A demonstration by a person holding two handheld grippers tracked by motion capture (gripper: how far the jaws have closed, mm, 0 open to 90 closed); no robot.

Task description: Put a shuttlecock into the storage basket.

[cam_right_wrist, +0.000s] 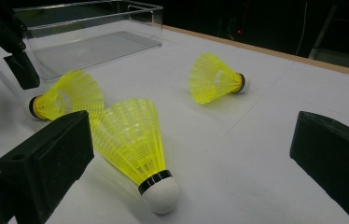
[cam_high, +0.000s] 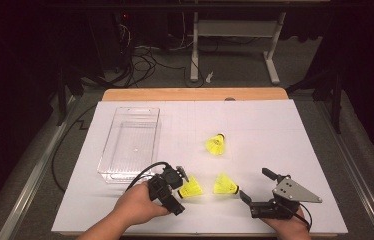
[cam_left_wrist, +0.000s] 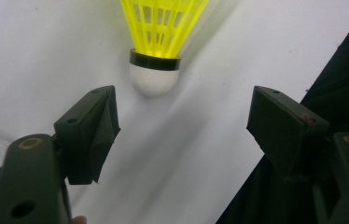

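Note:
Three yellow shuttlecocks with white cork tips lie on the white table sheet. The left one (cam_high: 190,188) (cam_left_wrist: 156,56) (cam_right_wrist: 67,95) lies with its cork just beyond the tips of my left gripper (cam_high: 180,191) (cam_left_wrist: 182,119), which is open and empty. The middle one (cam_high: 224,184) (cam_right_wrist: 133,137) lies on its side in front of my right gripper (cam_high: 257,185) (cam_right_wrist: 196,140), cork toward the open, empty jaws. The third shuttlecock (cam_high: 215,144) (cam_right_wrist: 214,77) rests farther back.
A clear plastic bin (cam_high: 129,142) (cam_right_wrist: 88,39) stands empty at the left of the sheet, just behind my left gripper. The table's wooden far edge (cam_high: 195,94) borders dark floor with cables and a desk frame. The sheet's front edge runs close under both hands.

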